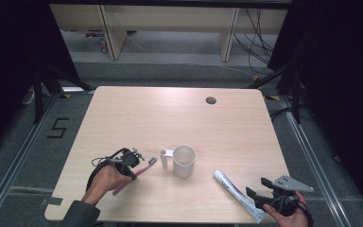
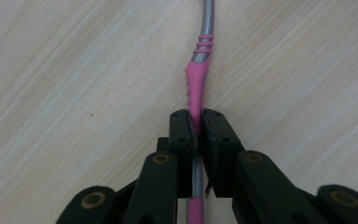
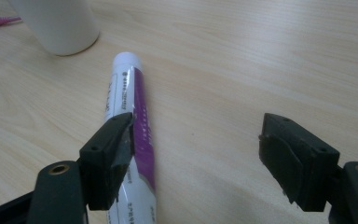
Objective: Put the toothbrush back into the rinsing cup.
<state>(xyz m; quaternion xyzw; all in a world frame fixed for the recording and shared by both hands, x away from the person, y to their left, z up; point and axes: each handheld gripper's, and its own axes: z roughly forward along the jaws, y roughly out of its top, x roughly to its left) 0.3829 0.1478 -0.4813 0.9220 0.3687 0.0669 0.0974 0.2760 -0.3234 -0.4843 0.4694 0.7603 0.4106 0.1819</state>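
Observation:
A pink and grey toothbrush (image 1: 139,171) lies on the wooden table, its head pointing toward a white mug (image 1: 184,161). My left gripper (image 1: 133,174) is shut on the toothbrush's pink handle (image 2: 196,88); both pads (image 2: 182,130) press it from either side. A white and purple toothpaste tube (image 1: 231,187) lies near the front right. My right gripper (image 1: 256,187) hovers beside the tube (image 3: 130,107), open, with the tube under its left jaw and bare table between the fingers.
The mug's base (image 3: 58,23) stands just beyond the tube's cap. A cable hole (image 1: 211,100) sits near the table's far edge. Dark stands and cables flank the table on the floor.

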